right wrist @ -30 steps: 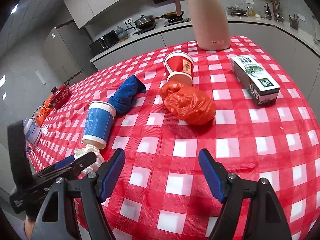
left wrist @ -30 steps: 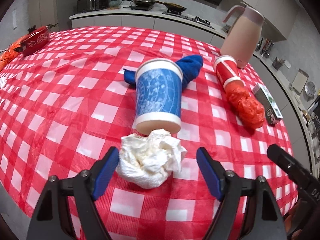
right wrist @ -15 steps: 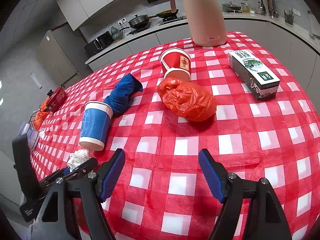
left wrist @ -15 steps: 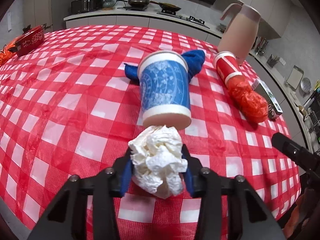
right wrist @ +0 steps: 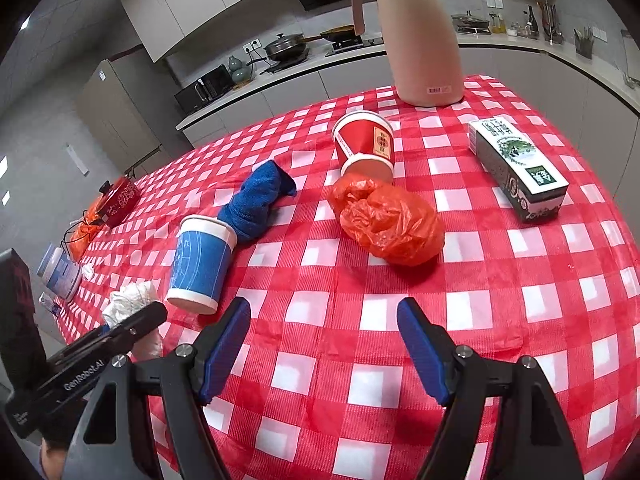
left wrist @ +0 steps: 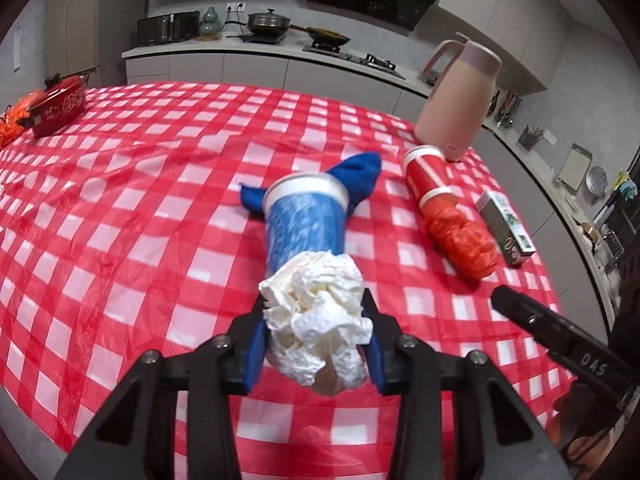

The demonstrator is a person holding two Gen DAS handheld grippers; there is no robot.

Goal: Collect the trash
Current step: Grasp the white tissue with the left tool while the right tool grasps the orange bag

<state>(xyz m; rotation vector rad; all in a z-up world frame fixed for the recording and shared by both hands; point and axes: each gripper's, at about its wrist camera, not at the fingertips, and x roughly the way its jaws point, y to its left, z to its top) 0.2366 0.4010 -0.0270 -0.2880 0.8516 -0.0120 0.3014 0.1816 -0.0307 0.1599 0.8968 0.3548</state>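
Left gripper (left wrist: pixel 316 340) is pinching a crumpled white paper napkin (left wrist: pixel 318 320) above the red-checked tablecloth (left wrist: pixel 120 208).
Right gripper (right wrist: pixel 324 344) is hovering spread wide; "GenRobot.AI" is showing on the other tool's arm.

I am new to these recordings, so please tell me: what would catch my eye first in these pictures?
First, the crumpled white tissue clamped in the left gripper, just in front of the upside-down blue paper cup. Next, the orange plastic bag mid-table, by the tipped red paper cup, with the tall pink thermos at the far edge.
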